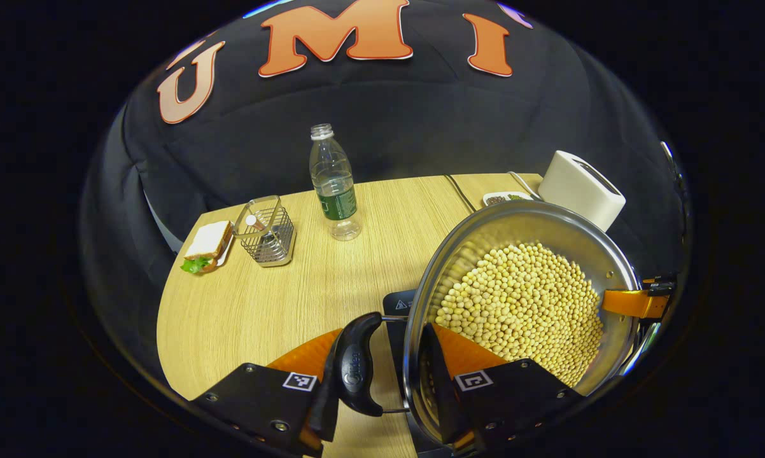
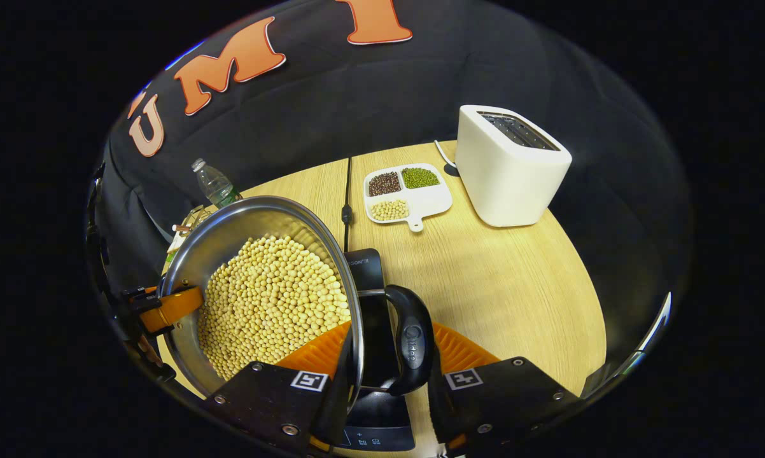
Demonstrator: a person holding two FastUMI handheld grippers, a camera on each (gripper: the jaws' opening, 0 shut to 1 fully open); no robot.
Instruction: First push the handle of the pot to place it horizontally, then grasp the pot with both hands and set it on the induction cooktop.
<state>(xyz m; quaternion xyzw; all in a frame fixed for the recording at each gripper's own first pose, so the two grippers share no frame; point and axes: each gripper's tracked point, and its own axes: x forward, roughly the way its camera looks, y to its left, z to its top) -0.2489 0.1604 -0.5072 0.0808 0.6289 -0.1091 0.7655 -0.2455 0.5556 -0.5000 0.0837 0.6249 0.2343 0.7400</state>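
Pot (image 1: 522, 305), heaped with soybeans (image 1: 522, 312), is held between both grippers over the cooktop (image 2: 373, 356); whether it rests on the glass or hangs just above, I cannot tell.

Left gripper (image 1: 382, 375): jaws straddle the pot wall and left handle (image 1: 357, 366), one finger inside the rim, one outside the handle. They look clamped, not certain.

Right gripper (image 2: 382, 375): same hold on the right handle (image 2: 411, 343), apparently closed on handle and wall.

Risks:
- Uneven lowering tilts the pot, so beans spill over the rim.
- Heavy load on thin rim grips could slip.
- Off-centre landing leaves the pot overhanging the table (image 2: 516, 280).
- Inner fingers may drag beans out on release.
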